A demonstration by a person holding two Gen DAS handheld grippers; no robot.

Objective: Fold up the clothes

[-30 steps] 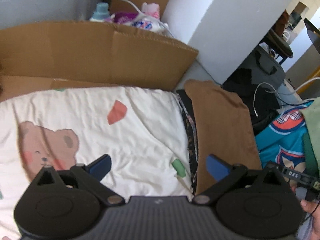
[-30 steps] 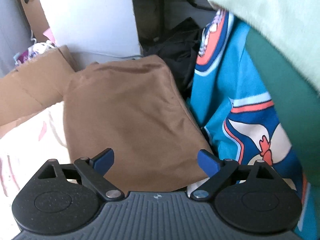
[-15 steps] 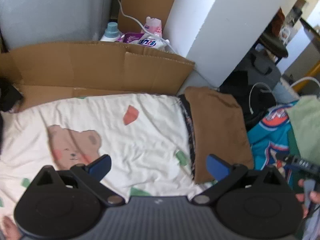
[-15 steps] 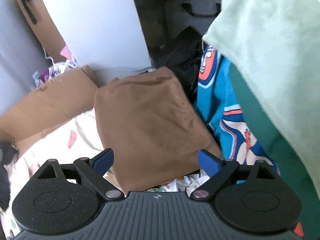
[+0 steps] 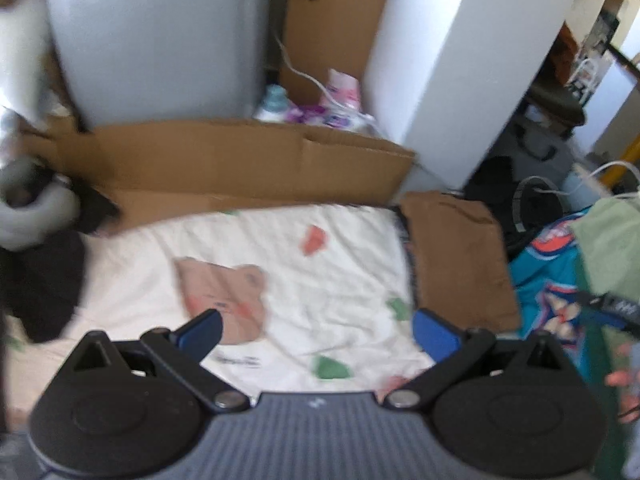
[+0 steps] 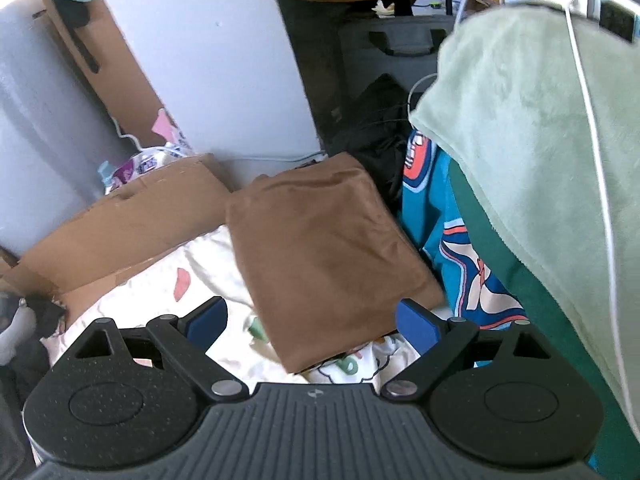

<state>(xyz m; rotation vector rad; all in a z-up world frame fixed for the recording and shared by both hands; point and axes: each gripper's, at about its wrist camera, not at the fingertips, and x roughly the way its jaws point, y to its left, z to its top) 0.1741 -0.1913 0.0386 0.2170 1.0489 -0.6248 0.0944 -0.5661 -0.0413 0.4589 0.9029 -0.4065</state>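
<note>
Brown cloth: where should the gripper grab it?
Probably the near corner of the brown cloth, where it overhangs the bear sheet and lifts slightly. Come in low from the front with the open right gripper; elsewhere the fold lies flat.

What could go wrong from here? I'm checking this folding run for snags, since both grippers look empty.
The white cable draped over the pale green fleece could snag if the open right gripper grabs that garment. The folded brown garment sits at the bear-print sheet's edge, so pulling the teal jersey might disturb it. The left gripper, also open, holds nothing.
</note>
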